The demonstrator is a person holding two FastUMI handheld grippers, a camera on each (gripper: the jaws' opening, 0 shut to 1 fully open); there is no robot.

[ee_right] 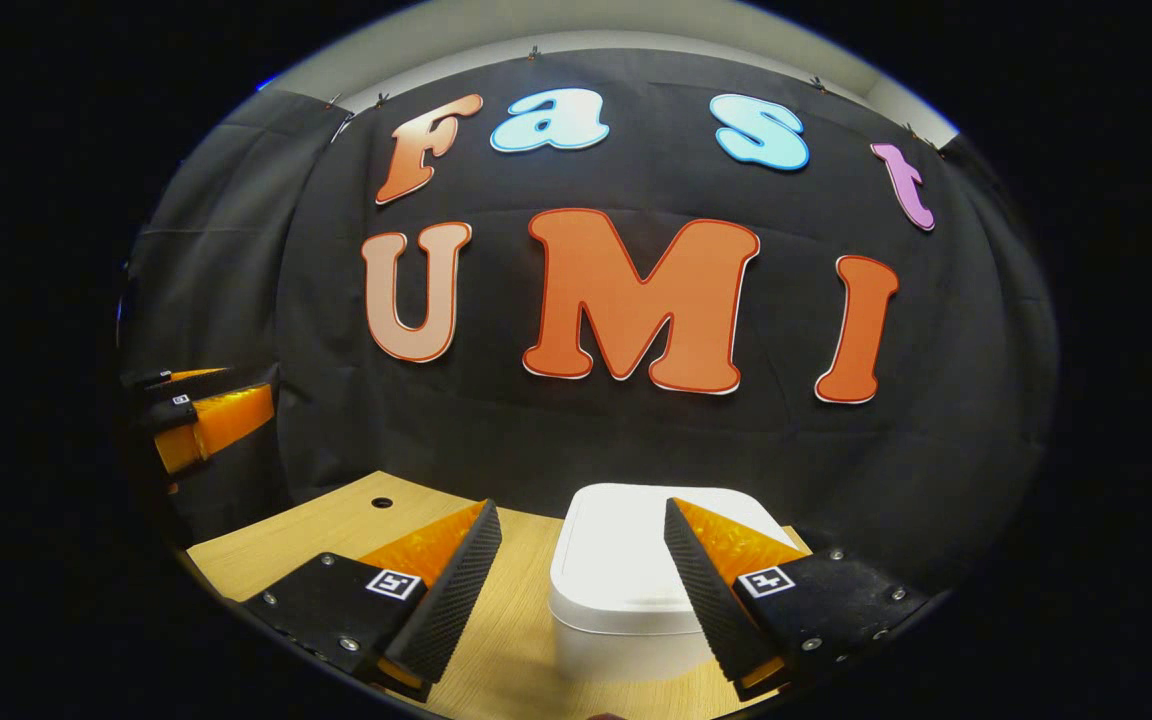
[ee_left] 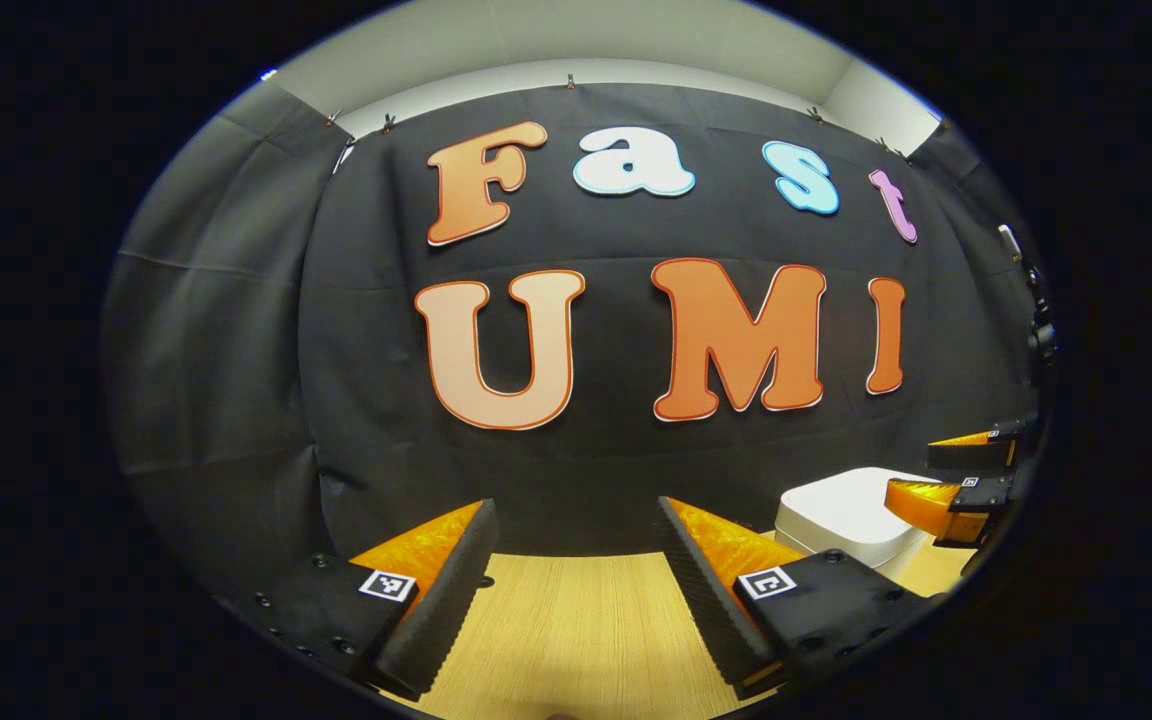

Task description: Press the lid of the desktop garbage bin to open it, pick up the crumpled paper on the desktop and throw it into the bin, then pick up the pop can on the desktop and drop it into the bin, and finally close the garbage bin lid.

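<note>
Two grippers up in the air, both with their fingers spread wide and nothing between them. In the right gripper view the right gripper [ee_right: 576, 590] looks down over the white bin [ee_right: 626, 600], which sits on the wooden desktop [ee_right: 336, 530] close to the black back wall. Its lid [ee_right: 636, 540] is lying flat and shut. In the left gripper view the left gripper [ee_left: 576, 590] points at bare desk, with the bin off to its right and the right gripper hanging beside or over it.

No sign of the crumpled paper or the pop can on the bits of desk I can see, so can't say where they are.

So which step is this? Honestly a shut lid fits two spots: either the lid is about to be pressed open with the trash waiting somewhere out of shot, or the paper and can are already inside and the lid has been closed again. Can't settle it from here. If a press is due, I'd guess the right one is best placed, coming straight down on the lid.
</note>
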